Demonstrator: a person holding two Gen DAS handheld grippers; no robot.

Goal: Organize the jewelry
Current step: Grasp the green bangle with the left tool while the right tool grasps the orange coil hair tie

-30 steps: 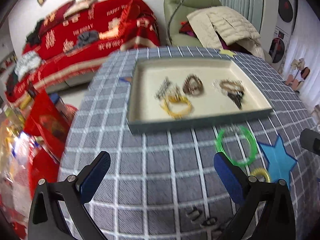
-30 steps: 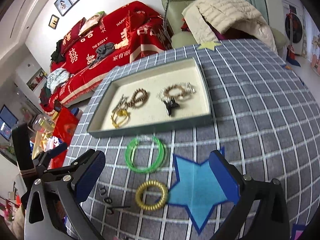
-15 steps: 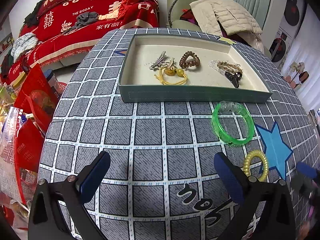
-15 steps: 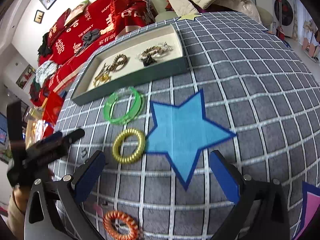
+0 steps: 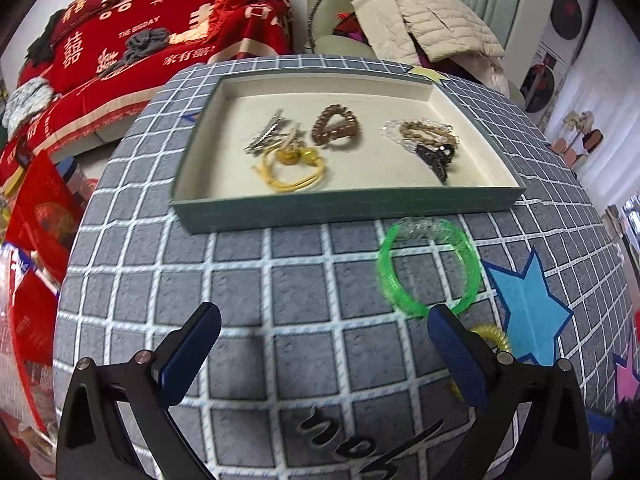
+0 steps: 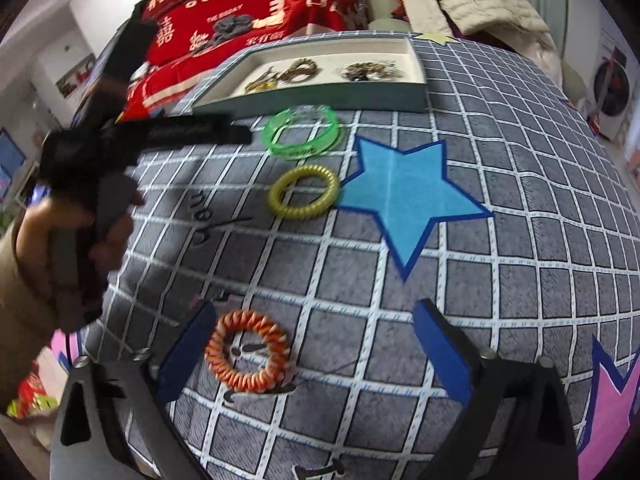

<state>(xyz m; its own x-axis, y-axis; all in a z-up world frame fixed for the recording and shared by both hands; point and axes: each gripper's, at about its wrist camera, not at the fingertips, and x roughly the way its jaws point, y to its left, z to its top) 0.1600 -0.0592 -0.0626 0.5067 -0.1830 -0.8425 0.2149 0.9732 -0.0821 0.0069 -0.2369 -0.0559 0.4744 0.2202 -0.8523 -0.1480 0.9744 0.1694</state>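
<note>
The tray point(image 5: 352, 208) sits at the far side of the surface point(image 5: 280, 300) and already holds several pieces: a clip, a yellow tie point(image 5: 290, 172), a brown coil point(image 5: 335, 126) and a heap of bracelets point(image 5: 424, 136) at its right. Three rings are left outside it, by my reckoning. The green bangle point(image 5: 428, 266) lies just near of the tray's front wall, the yellow coil point(image 6: 304, 192) a little nearer beside the blue star point(image 6: 404, 196), and the orange coil point(image 6: 248, 356) nearest of all. My right claw point(image 6: 308, 356) is spread wide and empty, the orange coil lying just inside its left finger. My left claw point(image 5: 324, 354) is released too, holding nothing, its right finger near the green bangle.
</note>
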